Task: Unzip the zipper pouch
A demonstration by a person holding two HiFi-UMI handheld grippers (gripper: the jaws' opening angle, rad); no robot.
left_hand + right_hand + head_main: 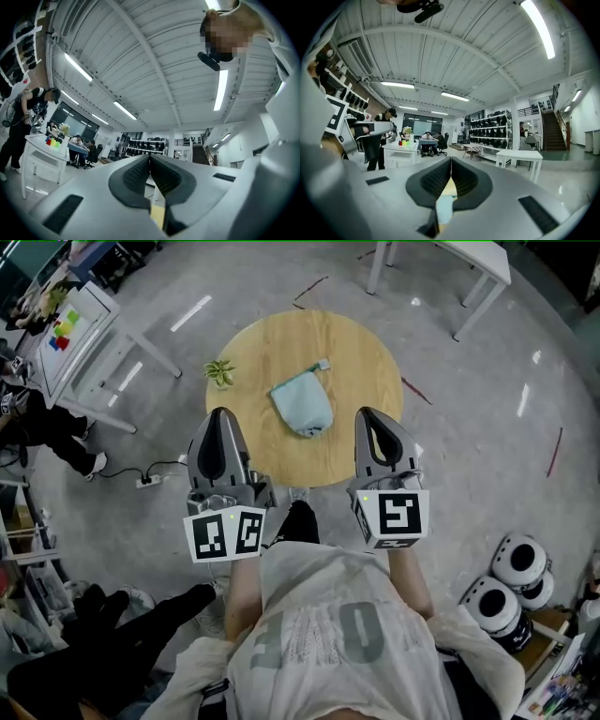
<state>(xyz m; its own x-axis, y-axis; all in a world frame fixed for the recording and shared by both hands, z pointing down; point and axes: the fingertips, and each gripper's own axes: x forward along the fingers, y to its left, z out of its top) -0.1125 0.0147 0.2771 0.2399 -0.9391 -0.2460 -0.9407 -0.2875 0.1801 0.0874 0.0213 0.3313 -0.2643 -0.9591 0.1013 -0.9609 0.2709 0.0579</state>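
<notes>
Pouch first: a pale teal fabric zipper pouch [302, 404] lies crumpled near the middle of the round light-wood table [361, 348], with a small pale tab sticking out at its far-right corner. It sits between the two grippers but farther out on the table, and neither touches it. The left gripper [218, 414] is off to its left and nearer the person. The right gripper [367, 414] is off to its right at about the same depth.

Both grippers are held out in front of the person's torso, side by side, tips over the near part of the table, marker cubes close to the chest. They are tilted up — both gripper views look across the room and up at the ceiling, not down at the pouch.

In the left gripper view the left gripper [149, 158] is clenched, ribbed pads meeting, nothing between them. In the right gripper view the right gripper [451, 162] is likewise clenched and empty.

A small green leafy sprig [220, 372] lies at the table's left edge, well apart from the pouch. Nothing lies between either gripper and the pouch. On the grey floor are white tables [459, 263] beyond, a white power strip [148, 481] at left and black-and-white rounded objects [506, 587] at lower right.
</notes>
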